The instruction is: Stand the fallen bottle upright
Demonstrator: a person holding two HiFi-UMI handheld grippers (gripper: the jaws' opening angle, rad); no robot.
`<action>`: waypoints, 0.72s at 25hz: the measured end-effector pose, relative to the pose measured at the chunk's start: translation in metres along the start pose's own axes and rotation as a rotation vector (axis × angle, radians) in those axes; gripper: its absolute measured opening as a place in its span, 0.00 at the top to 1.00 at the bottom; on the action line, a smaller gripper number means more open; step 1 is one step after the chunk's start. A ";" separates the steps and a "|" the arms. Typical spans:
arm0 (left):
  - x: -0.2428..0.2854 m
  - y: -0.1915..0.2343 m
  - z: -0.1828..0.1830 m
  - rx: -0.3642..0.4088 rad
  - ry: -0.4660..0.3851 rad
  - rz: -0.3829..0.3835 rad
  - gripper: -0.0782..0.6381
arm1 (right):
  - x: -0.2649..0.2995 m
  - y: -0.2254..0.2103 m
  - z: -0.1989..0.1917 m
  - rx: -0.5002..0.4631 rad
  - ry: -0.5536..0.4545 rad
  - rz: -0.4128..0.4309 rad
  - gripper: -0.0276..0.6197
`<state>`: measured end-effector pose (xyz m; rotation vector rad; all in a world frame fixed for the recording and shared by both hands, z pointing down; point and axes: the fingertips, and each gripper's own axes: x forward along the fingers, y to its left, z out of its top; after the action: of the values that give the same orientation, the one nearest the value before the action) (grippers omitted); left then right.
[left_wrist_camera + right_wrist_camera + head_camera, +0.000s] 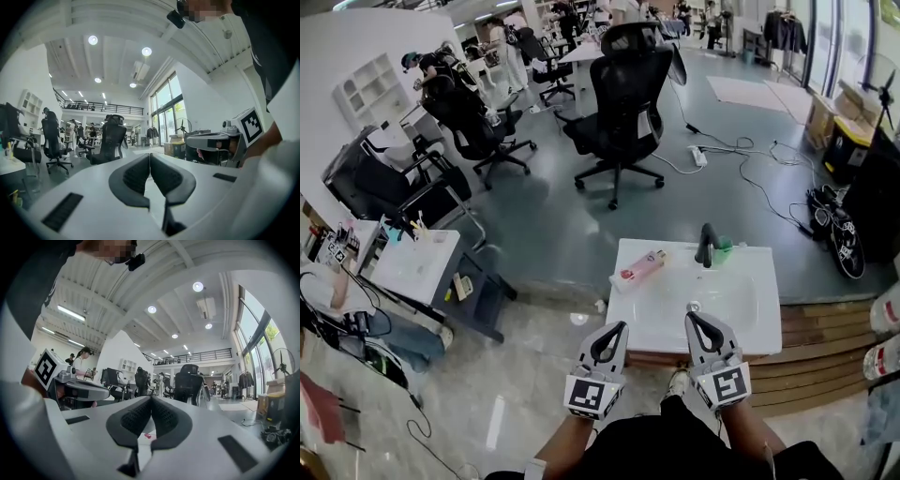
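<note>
A pink bottle [640, 266] with a white cap lies on its side on the left rim of a white sink [759, 333], pointing toward the back. Both grippers hover at the sink's near edge, well short of the bottle. My left gripper [621, 326] is shut with nothing in it; its dark pads [136, 176] meet in the left gripper view. My right gripper [692, 320] is shut too and empty, its pads [166, 417] pressed together. A speck of pink [147, 435] shows below the right jaws.
A black faucet [706, 244] stands at the sink's back with a green object [723, 249] beside it. The sink rests on a wooden platform [825, 352]. Black office chairs [623, 103] stand beyond, a small white table [417, 267] at left, cables [741, 178] on the floor.
</note>
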<state>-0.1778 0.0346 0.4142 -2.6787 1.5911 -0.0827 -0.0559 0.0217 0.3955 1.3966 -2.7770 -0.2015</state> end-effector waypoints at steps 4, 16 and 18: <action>0.043 0.010 0.007 0.008 0.010 0.011 0.86 | 0.028 -0.037 -0.001 0.011 -0.009 0.016 0.94; 0.161 0.009 0.014 0.034 0.048 0.048 0.86 | 0.077 -0.147 -0.009 0.028 -0.041 0.065 0.94; 0.179 0.005 0.011 0.043 0.060 0.046 0.86 | 0.084 -0.162 -0.013 0.033 -0.040 0.073 0.94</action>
<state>-0.0959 -0.1253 0.4091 -2.6297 1.6469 -0.1952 0.0244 -0.1421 0.3848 1.3091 -2.8713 -0.1847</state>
